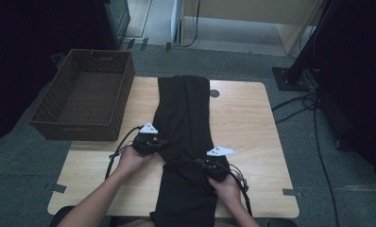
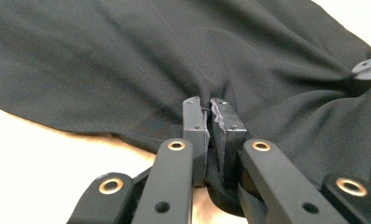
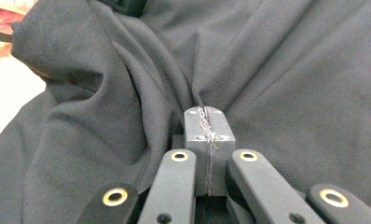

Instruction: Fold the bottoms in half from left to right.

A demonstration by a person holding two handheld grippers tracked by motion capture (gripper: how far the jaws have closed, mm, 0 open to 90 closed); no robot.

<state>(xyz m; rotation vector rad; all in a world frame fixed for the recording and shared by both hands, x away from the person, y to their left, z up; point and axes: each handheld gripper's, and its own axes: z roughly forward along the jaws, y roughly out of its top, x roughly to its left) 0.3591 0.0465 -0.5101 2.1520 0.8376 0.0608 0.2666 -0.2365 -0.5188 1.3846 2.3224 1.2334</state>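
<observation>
A black garment (image 1: 186,113), long like folded trousers, lies lengthwise down the middle of the wooden table (image 1: 243,123), and its near end hangs over the front edge. My left gripper (image 1: 160,143) is at the cloth's left edge, about halfway along. In the left gripper view its jaws (image 2: 208,122) are shut on a pinch of the garment (image 2: 127,60). My right gripper (image 1: 199,163) is on the cloth, a little nearer to the person and to the right. In the right gripper view it (image 3: 206,127) is shut on a fold of the garment (image 3: 291,70). The fabric bunches between the two grippers.
A brown wicker basket (image 1: 84,94) stands off the table's far left corner, overlapping its edge. A small dark round spot (image 1: 214,93) marks the tabletop near the far edge. Cables (image 1: 313,123) trail on the carpet at the right, beside a black stand base (image 1: 290,78).
</observation>
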